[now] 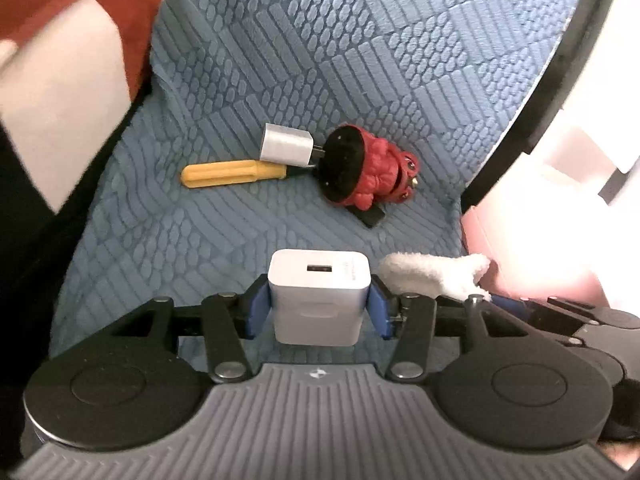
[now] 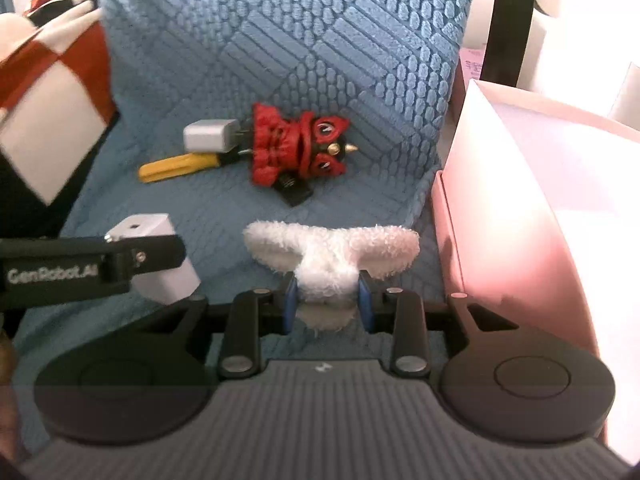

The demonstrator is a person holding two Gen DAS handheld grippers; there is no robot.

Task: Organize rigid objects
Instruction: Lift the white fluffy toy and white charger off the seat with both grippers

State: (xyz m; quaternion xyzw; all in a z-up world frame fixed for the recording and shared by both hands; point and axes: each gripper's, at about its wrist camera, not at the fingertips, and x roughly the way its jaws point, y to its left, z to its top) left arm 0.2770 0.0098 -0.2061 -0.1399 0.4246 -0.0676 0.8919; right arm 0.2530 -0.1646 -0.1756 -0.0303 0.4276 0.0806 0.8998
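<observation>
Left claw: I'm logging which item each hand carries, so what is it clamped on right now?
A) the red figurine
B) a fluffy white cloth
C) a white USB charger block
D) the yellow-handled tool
C: the left claw is shut on the white USB charger block, blue pads against both its sides.

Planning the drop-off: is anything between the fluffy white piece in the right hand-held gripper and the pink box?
Nothing visible: the fluffy white piece sits clamped in the right hand-held gripper, pink box just right.

Blue textured quilt [image 1: 360, 60] covers surface. Red-and-white checked cloth [image 2: 52, 92] at left edge. Black bar [image 2: 506, 20] upper right.
</observation>
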